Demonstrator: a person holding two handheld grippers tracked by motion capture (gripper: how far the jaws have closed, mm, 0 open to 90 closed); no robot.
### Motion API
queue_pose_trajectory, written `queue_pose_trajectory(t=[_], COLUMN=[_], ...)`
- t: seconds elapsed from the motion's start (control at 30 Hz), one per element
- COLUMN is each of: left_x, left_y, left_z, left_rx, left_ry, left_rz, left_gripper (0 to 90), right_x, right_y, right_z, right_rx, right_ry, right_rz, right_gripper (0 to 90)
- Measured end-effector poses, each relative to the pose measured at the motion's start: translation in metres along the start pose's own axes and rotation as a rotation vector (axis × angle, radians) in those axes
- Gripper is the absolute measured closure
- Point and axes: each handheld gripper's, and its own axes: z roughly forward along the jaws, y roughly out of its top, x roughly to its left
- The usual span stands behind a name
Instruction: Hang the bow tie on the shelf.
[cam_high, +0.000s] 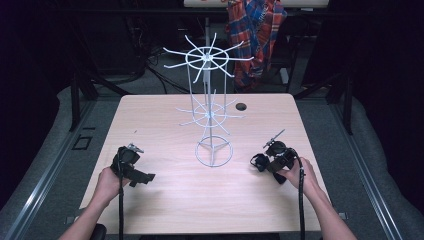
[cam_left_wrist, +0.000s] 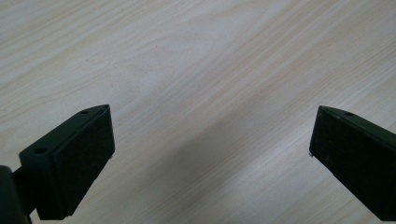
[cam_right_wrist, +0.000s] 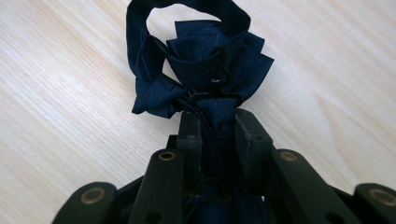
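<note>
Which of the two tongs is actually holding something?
The right tongs, at the right hand: their jaws are clamped on a dark blue folded cloth. The left tongs gape open over bare table.

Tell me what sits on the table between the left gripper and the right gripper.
In the high view, the white wire rack stands on its ring base between the left gripper and the right gripper, apart from both.

I see a light wood bench (cam_high: 165, 200) with a small dark round hole (cam_high: 241, 106) near its far edge. Behind the bench, a red, blue and white plaid cloth (cam_high: 255, 35) hangs in the dark background. Grey carpeted floor (cam_high: 45, 145) flanks the bench on both sides, with metal rails (cam_high: 37, 192) running along it and dark cables (cam_high: 155, 75) trailing behind.
</note>
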Motion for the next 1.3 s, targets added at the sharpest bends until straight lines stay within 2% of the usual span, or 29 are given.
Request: queue_pose_trajectory(t=[0.1, 0.13, 0.2, 0.27, 0.37, 0.4, 0.43, 0.5, 0.57, 0.93, 1.3], left_x=[0.0, 0.0, 0.0, 0.0, 0.0, 0.0, 0.0, 0.0, -0.001, -0.001, -0.001], left_y=[0.0, 0.0, 0.0, 0.0, 0.0, 0.0, 0.0, 0.0, 0.001, 0.001, 0.0], left_z=[0.0, 0.0, 0.0, 0.0, 0.0, 0.0, 0.0, 0.0, 0.0, 0.0, -0.001], left_rx=[0.001, 0.0, 0.0, 0.0, 0.0, 0.0, 0.0, 0.004, 0.004, 0.007, 0.001], left_ry=[0.0, 0.0, 0.0, 0.001, 0.001, 0.0, 0.0, 0.0, -0.001, 0.0, 0.003], left_rz=[0.003, 0.005, 0.004, 0.002, 0.003, 0.003, 0.003, 0.002, 0.003, 0.004, 0.008], left_gripper=[0.2, 0.2, 0.2, 0.2, 0.2, 0.2, 0.2, 0.2, 0.2, 0.2, 0.2], right_x=[0.0, 0.001, 0.0, 0.001, 0.001, 0.001, 0.001, 0.002, 0.0, 0.003, 0.003], right_y=[0.0, 0.0, 0.0, 0.0, 0.001, 0.001, 0.001, 0.001, 0.002, 0.012, 0.018], right_z=[-0.006, -0.012, -0.014, -0.022, -0.026, -0.03, -0.03, -0.031, -0.037, -0.059, -0.073], right_rx=[-0.029, -0.066, -0.074, -0.119, -0.134, -0.162, -0.162, -0.214, -0.202, -0.307, -0.359], right_ry=[0.0, 0.004, 0.008, 0.017, 0.02, 0.034, 0.034, 0.036, 0.048, 0.074, 0.084], right_rz=[0.002, 0.013, 0.006, 0.022, 0.02, 0.033, 0.033, 0.063, 0.052, 0.067, 0.076], right_gripper=[73.9, 73.9, 73.9, 73.9, 73.9, 73.9, 73.9, 74.0, 74.0, 74.0, 74.0])
